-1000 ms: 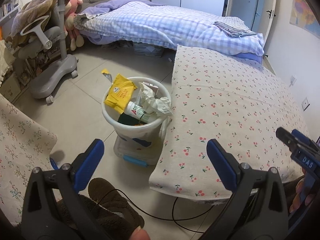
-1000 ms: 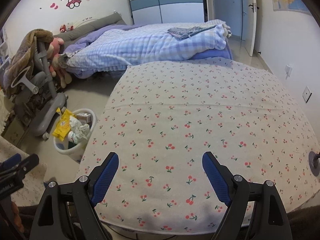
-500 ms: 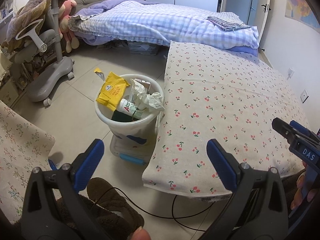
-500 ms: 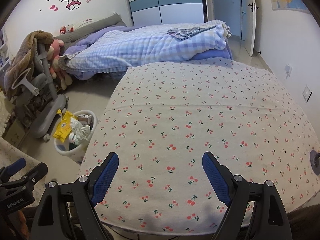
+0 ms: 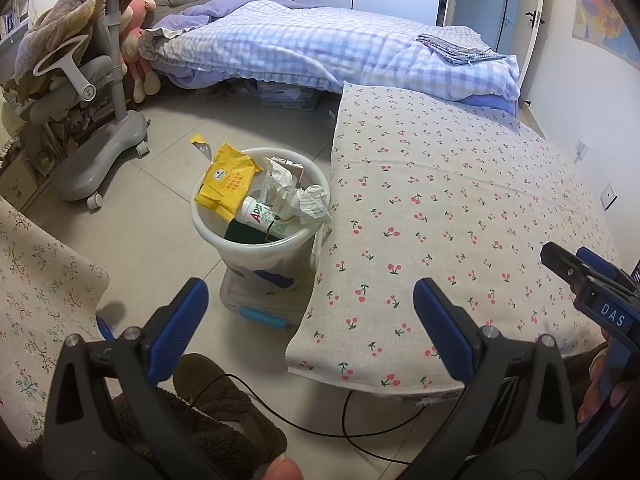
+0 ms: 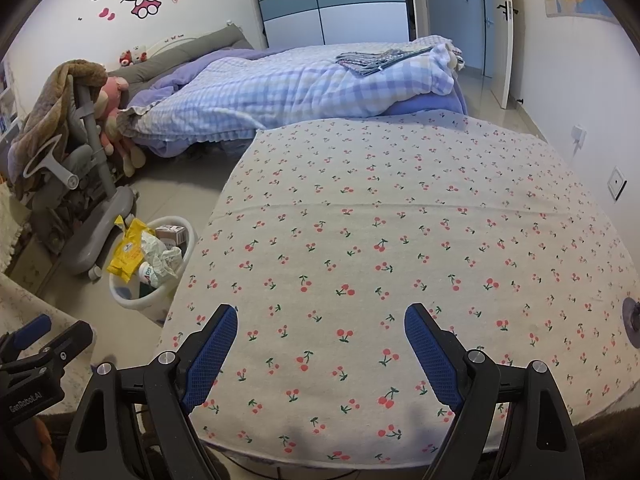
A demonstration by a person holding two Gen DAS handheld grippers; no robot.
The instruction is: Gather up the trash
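Observation:
A white trash bin (image 5: 224, 246) stands on the floor by the table's left edge; it also shows in the right wrist view (image 6: 132, 300). It holds a yellow packet (image 5: 228, 186), a white bottle (image 5: 256, 214) and crumpled paper (image 5: 296, 196). My left gripper (image 5: 310, 326) is open and empty, above the floor near the bin and the table's corner. My right gripper (image 6: 320, 344) is open and empty over the cherry-print tablecloth (image 6: 400, 240), near its front edge.
A grey rolling chair (image 5: 100, 132) draped with a blanket stands left of the bin. A bed with a checked quilt (image 5: 320, 48) lies behind. A clear box (image 5: 256, 308) sits under the bin. A black cable (image 5: 320, 432) runs across the floor.
Both grippers drew back slightly and rose; the bin and the table appear a little farther away. Both stay open and empty.

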